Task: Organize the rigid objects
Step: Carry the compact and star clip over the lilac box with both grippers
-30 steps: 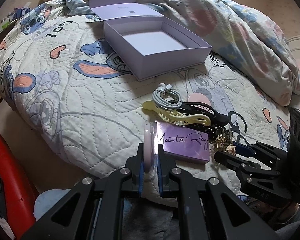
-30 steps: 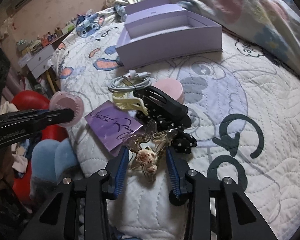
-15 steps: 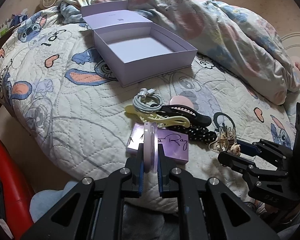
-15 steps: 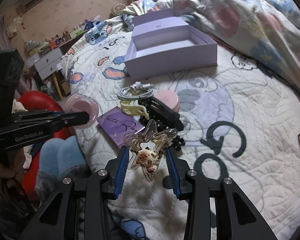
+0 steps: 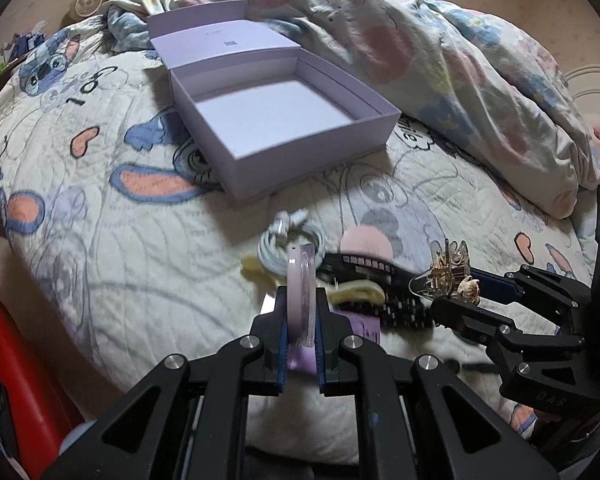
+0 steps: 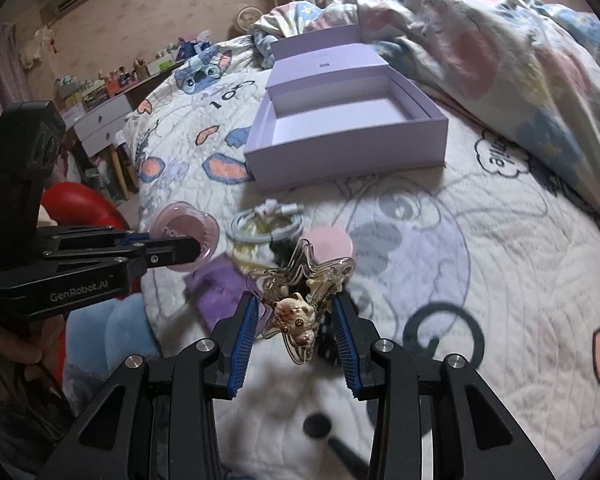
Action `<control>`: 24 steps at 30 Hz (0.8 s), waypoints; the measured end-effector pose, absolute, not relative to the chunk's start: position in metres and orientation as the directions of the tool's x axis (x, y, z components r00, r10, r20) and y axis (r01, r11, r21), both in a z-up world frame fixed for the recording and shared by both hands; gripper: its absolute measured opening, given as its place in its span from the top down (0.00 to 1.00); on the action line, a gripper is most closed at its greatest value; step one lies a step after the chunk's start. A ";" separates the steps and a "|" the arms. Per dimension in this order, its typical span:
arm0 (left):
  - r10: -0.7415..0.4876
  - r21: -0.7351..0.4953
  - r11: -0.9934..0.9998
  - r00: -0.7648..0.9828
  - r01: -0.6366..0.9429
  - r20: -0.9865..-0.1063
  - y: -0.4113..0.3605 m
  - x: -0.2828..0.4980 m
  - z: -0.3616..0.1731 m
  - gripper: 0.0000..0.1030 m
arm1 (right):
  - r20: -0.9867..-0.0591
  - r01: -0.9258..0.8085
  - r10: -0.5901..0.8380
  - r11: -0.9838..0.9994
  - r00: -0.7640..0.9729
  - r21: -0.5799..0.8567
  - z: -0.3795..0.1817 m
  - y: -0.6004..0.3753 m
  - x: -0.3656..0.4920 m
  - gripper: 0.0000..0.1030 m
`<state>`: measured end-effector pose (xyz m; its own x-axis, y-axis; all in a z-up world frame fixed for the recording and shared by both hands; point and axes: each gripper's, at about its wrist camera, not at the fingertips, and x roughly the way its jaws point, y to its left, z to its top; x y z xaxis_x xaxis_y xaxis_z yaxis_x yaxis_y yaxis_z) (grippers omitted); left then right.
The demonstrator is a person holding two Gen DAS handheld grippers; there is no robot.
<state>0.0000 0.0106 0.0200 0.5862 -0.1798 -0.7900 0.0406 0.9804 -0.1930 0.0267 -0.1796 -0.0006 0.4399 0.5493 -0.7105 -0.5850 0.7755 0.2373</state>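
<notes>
Lifted off the bed (image 5: 100, 264) now, both loads. Carry step, toward lilac box (image 5: 284, 128) at upper centre. Left tool (image 5: 300, 320) clamped on pink compact (image 5: 300, 280); right tool (image 6: 296, 320) pinching star clip (image 6: 300, 280). Next: release inside.

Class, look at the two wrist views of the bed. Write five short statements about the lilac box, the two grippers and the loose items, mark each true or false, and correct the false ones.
1. The lilac box lies open with nothing inside. True.
2. The left gripper holds the coiled white cable. False: it is shut on a round pink compact; the cable lies on the quilt.
3. The right gripper holds a clear star-shaped hair clip. True.
4. The purple card is inside the box. False: it lies on the quilt near the grippers.
5. The black hair clip is already in the box. False: it lies on the quilt among the other items.
</notes>
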 end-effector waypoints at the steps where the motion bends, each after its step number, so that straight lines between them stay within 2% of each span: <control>1: -0.181 -0.193 0.980 0.588 0.043 -0.788 0.012 0.005 0.021 0.90 | -0.709 -0.586 0.552 0.774 0.439 0.240 0.001 -0.178 0.032 0.64; 24: -0.186 -0.173 0.981 0.639 0.084 -0.747 0.047 0.120 0.049 0.90 | -0.660 -0.642 0.591 0.738 0.464 0.210 0.033 -0.131 0.152 0.64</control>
<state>0.1198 0.0471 0.0494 0.6386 -0.1862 -0.7466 0.0841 0.9814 -0.1728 0.1519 -0.1310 0.0326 0.4638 0.5912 -0.6598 -0.6420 0.7375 0.2096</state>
